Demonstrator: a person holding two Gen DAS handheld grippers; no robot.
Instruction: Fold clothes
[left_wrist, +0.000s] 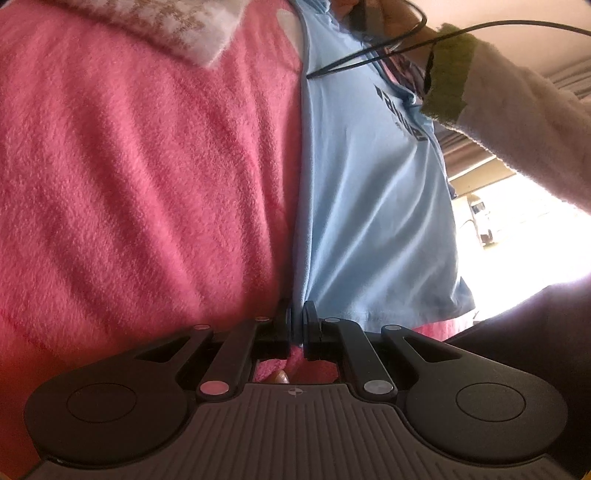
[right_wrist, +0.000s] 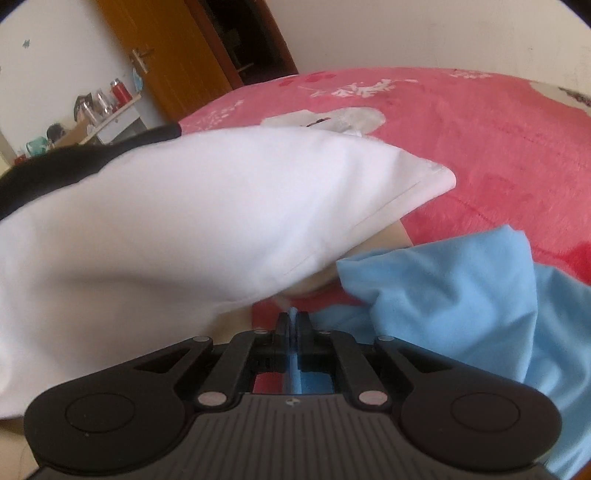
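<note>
A light blue T-shirt (left_wrist: 369, 206) with dark lettering lies stretched over a pink fleece blanket (left_wrist: 140, 166). My left gripper (left_wrist: 297, 317) is shut on the shirt's hem edge, the cloth pinched between its fingers. In the right wrist view the same blue T-shirt (right_wrist: 461, 295) is bunched at the lower right, and my right gripper (right_wrist: 292, 321) is shut on a thin fold of it that runs back between the fingers. A person's white sleeve (right_wrist: 184, 229) reaches across just beyond the right gripper.
The pink blanket (right_wrist: 461, 129) with white and red patterns covers the bed. A wooden door (right_wrist: 173, 55) and a shelf with bottles (right_wrist: 103, 103) stand at the far left. A fuzzy sleeve with a green cuff (left_wrist: 448, 74) and a black cable (left_wrist: 388, 51) hang over the shirt.
</note>
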